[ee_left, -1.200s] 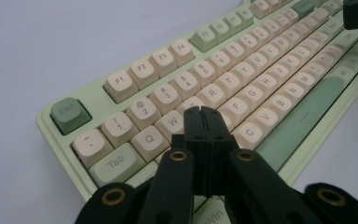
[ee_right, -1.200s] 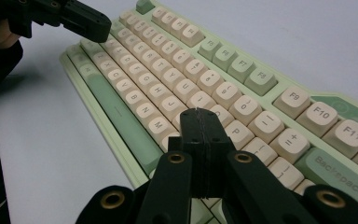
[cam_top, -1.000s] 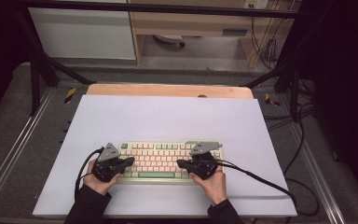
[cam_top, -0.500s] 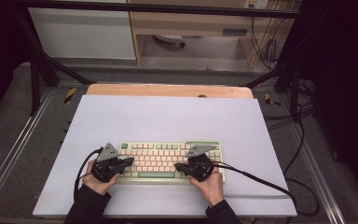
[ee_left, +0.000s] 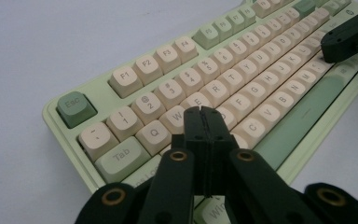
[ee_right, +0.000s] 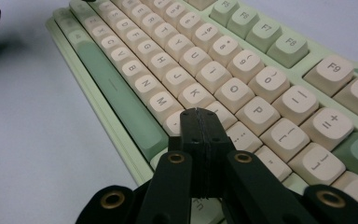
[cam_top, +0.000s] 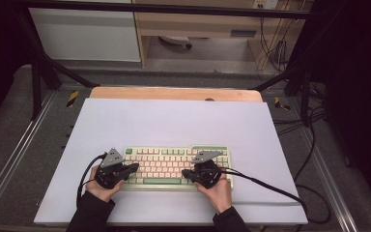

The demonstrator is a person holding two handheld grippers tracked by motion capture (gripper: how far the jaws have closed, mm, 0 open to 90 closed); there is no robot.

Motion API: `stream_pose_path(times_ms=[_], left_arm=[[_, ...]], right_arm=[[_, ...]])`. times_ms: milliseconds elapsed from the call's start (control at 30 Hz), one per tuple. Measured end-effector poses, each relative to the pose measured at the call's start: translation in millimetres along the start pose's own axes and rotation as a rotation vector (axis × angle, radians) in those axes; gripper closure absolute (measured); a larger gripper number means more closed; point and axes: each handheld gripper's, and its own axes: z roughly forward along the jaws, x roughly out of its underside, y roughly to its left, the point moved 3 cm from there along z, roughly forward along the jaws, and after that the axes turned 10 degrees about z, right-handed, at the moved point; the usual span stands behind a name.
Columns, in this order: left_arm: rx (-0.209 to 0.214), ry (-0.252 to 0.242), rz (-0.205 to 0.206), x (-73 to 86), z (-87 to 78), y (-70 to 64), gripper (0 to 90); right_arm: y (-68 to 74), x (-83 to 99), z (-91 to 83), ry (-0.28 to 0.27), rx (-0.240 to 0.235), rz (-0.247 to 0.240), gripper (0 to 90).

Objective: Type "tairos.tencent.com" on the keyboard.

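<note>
While the keyboard (cam_top: 176,166) lies square on the near half of the white mat (cam_top: 174,121), you have both tools poised over its keys; your left gripper (ee_left: 202,113) has its jaws pressed together, holding nothing, tips above the W and E keys; your right gripper (ee_right: 197,115) is likewise closed and empty, near L. Typing looks under way; I cannot tell how much remains.
</note>
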Motion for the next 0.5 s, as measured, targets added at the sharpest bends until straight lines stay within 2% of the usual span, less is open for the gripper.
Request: stream_pose_path(times_ms=[500], left_arm=[[-0.001,-0.005,0.006,-2.5,-1.0,-1.7,90.0]], right_arm=[[-1.5,-6.9,-14.2,-0.053,-0.003,0.000,90.0]])
